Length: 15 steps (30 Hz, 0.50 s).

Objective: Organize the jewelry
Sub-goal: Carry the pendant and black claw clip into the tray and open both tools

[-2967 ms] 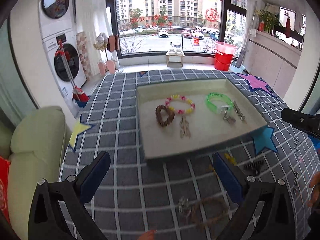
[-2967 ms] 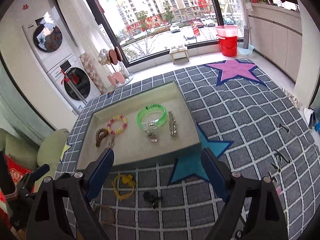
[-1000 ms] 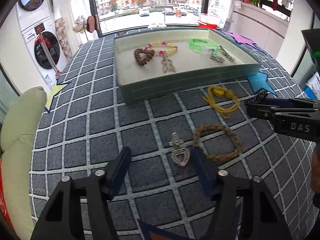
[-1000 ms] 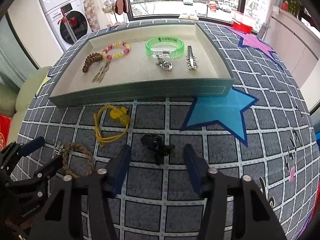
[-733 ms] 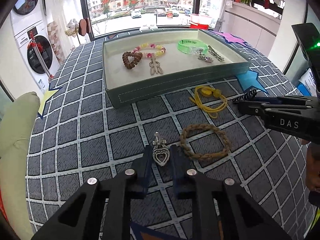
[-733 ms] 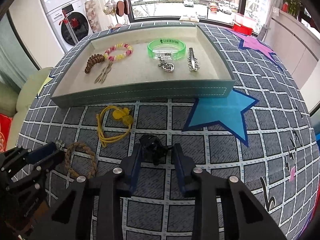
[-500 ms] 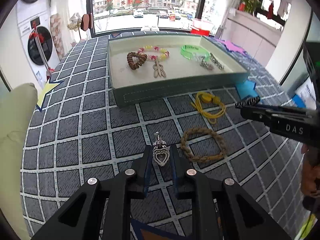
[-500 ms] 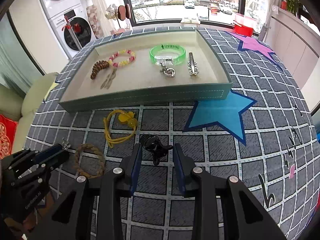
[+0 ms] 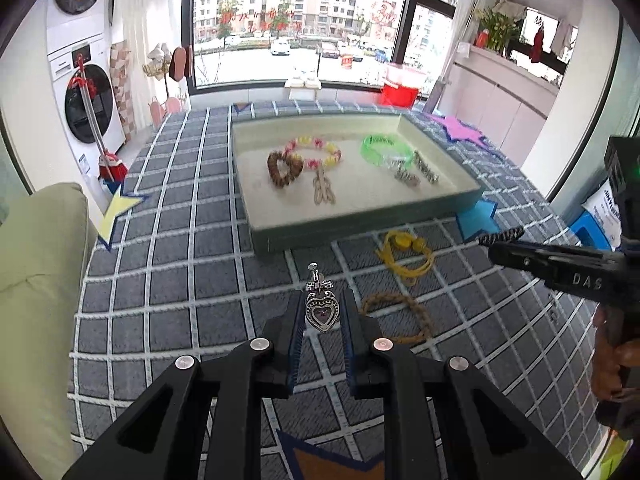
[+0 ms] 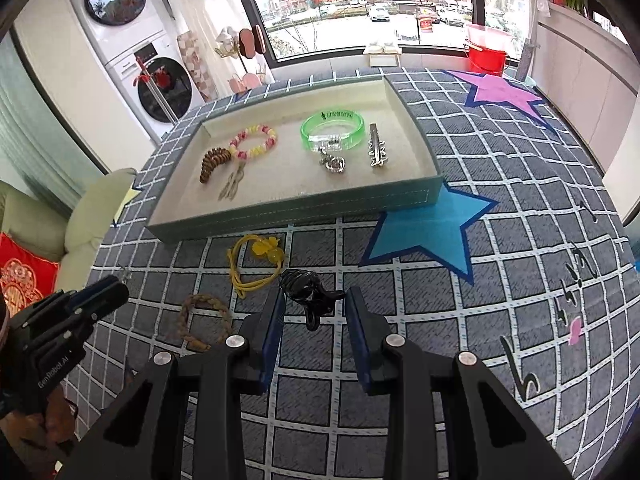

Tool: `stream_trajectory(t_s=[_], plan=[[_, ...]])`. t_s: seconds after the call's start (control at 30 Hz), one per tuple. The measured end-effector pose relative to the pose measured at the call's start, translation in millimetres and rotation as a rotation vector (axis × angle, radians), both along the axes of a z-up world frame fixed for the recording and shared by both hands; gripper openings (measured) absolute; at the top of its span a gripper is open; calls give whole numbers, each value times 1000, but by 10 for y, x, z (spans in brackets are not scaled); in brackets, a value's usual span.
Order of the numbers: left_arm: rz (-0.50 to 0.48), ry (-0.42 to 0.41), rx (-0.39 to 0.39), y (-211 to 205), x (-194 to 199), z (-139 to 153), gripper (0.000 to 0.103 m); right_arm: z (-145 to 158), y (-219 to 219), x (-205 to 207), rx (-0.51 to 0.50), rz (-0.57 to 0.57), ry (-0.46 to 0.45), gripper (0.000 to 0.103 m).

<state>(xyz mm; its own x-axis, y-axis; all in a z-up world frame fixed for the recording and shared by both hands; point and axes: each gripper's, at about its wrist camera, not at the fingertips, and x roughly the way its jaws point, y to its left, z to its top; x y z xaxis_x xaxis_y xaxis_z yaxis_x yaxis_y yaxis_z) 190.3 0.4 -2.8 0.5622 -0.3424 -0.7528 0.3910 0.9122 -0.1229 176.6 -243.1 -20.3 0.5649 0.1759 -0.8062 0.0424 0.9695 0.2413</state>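
Note:
My left gripper (image 9: pixel 321 316) is shut on a silver heart pendant (image 9: pixel 321 312) and holds it above the checked cloth, short of the jewelry tray (image 9: pixel 360 230). My right gripper (image 10: pixel 314 312) is shut on a black hair clip (image 10: pixel 306 288), also lifted off the cloth. The tray (image 10: pixel 296 210) holds a brown bead bracelet (image 10: pixel 214 162), a pink and yellow bead bracelet (image 10: pixel 254 142), a green bangle (image 10: pixel 332 128) and silver pieces. A yellow cord (image 10: pixel 256 260) and a braided rope bracelet (image 10: pixel 204 320) lie on the cloth in front of the tray.
The right gripper shows at the right of the left wrist view (image 9: pixel 560 264); the left gripper shows at the lower left of the right wrist view (image 10: pixel 68 312). A green cushion (image 9: pixel 36 280) sits at the table's left edge. Washing machines (image 10: pixel 160 84) stand behind.
Both grippers closed, the left on the heart pendant and the right on the black clip, then rose off the cloth with them. The cord and rope bracelet stayed put.

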Motion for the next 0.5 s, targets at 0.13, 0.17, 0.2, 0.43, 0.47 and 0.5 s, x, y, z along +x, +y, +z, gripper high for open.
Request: stream_trajectory(t_s=[0.13,0.17,0.2,0.43,0.47,0.5], plan=[[-4,-18,-19,-23,49,129,32,118,-69,21,14,-8,-22,34],[-4,-23,-19,-32,64,150,32,147,-86,32,15,-11,-28,34],[-4,-28,-20,-39,82,175,32,177,-98,46,11,-13,-35,34],[4,-44,-23,-98,279,250,32,381,-231,230,-2,-26,-76,34],[5,-45,-26,-108,321,263,32,401,-246,269,-2,-28,-79,34],[8,-46,-30,-122,365,275,32,417,-259,303,-1,-28,-82,34]])
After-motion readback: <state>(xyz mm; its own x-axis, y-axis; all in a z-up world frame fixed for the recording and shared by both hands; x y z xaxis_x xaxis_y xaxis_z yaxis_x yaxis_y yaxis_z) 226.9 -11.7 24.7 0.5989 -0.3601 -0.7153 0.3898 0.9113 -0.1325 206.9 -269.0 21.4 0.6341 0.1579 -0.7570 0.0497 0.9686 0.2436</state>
